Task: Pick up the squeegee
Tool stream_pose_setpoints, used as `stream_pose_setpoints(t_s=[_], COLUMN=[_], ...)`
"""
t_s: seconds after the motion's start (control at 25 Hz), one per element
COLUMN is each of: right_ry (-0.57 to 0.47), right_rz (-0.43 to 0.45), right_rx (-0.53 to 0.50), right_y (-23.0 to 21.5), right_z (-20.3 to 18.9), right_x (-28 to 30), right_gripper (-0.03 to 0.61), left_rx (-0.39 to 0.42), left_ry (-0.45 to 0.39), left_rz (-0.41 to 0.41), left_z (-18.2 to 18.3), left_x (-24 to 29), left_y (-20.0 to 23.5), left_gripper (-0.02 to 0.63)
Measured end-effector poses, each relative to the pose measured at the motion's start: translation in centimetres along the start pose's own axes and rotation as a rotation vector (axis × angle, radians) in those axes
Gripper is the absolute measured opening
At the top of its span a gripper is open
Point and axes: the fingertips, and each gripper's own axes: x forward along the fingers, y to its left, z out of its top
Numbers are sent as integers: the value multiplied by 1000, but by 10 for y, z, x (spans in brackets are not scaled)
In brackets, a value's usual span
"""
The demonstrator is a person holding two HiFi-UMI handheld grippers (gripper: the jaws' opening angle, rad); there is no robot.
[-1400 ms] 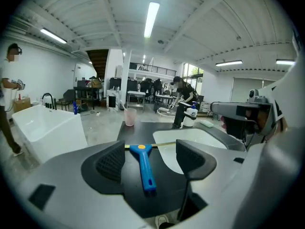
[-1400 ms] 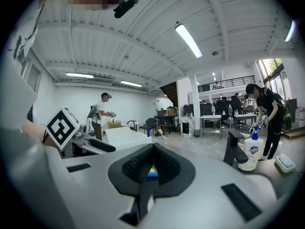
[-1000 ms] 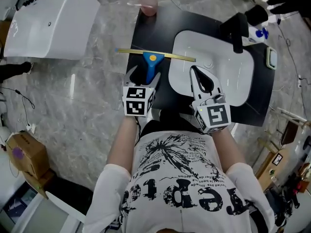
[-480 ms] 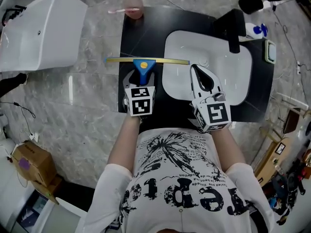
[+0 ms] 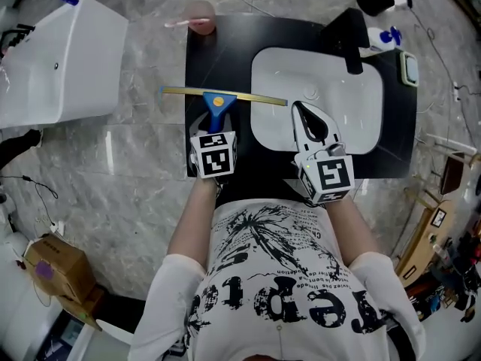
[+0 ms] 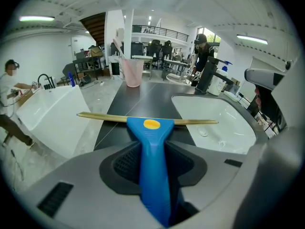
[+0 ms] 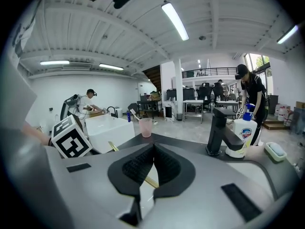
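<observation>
The squeegee (image 5: pixel 215 104) lies on the black counter (image 5: pixel 225 47), its blue handle pointing toward me and its brass blade (image 5: pixel 248 98) running crosswise, one end reaching the sink's rim. My left gripper (image 5: pixel 214 124) points down over the handle. In the left gripper view the blue handle (image 6: pixel 152 142) fills the gap between the black pads (image 6: pixel 125 161), and the jaws are closing with both pads against it. My right gripper (image 5: pixel 296 106) hovers over the white sink (image 5: pixel 353 104), shut with nothing in it; its tips (image 7: pixel 153 146) meet.
A black faucet (image 5: pixel 350 32) and a soap bottle (image 5: pixel 382 37) stand behind the sink, with a soap dish (image 5: pixel 409 68) at its right. A pink cup (image 5: pixel 200 12) sits at the counter's far left corner. A white tub (image 5: pixel 60 59) stands on the marble floor at left.
My left gripper has sunk onto the squeegee's handle and its jaws, wide apart a second ago, have come in against it. The right gripper has shifted only slightly.
</observation>
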Motion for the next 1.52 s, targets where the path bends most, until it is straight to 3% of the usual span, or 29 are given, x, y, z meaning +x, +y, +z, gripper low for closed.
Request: stream_pose_setpoints(t_s=[0.4,0.92,1.52], right_ry=[-65,-241,-401], right_rz=[-60,-80,-95], right_rx=[-25,-63,-109], right_y=[26,63,69], right_z=[35,110,172], right_x=[-36,-98,-153], right_gripper=[15,15,14], left_rx=[59,154,221], left_ry=[-160,-505,-833], left_rz=[-27,-30,-57], left_z=[37,127,190], left_x=[-66,-205,-331], left_y=[9,1,-15], left_gripper=[150,150,150])
